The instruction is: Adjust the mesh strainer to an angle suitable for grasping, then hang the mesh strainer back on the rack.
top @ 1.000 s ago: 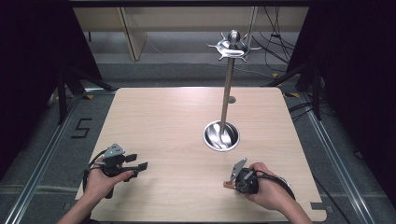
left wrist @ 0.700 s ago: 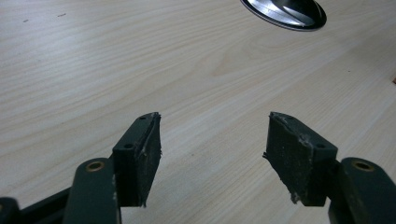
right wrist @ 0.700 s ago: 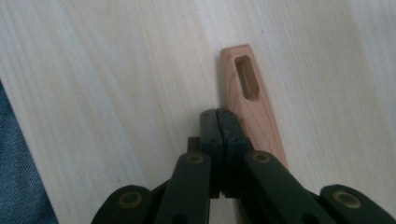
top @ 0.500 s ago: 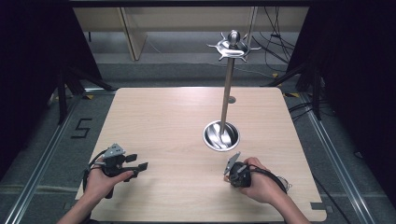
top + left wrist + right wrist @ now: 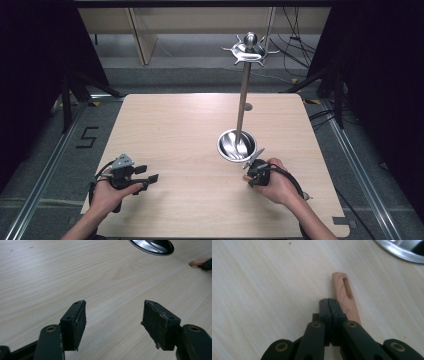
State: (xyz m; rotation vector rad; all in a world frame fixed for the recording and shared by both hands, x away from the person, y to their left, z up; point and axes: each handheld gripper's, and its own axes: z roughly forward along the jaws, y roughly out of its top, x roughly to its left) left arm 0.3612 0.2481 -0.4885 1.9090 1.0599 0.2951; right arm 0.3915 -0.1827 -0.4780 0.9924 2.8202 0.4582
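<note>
A steel stand rises from a round bowl base (image 5: 223, 149) that holds spoons (image 5: 236, 145); its pole (image 5: 243, 97) ends in a hooked crown (image 5: 249, 50). My right gripper (image 5: 254, 169) sits just in front of the bowl, jaws shut on each other (image 5: 329, 300). A wooden handle with a slot (image 5: 345, 293) lies flat on the table beside and partly under the right jaw, not between the jaws. My left gripper (image 5: 146, 174) rests at the table's front left, open, with bare wood between its pads (image 5: 115, 307). The bowl rim (image 5: 152, 245) and the handle's tip (image 5: 197, 263) lie beyond it.
The light wooden table (image 5: 190, 130) has a small round mark (image 5: 248, 106) behind the stand. Its front edge runs close under both hands. Dark floor with rails and cables surrounds it.
My right hand and gripper have moved left and forward, closer to the bowl base. The left gripper has stayed put.
</note>
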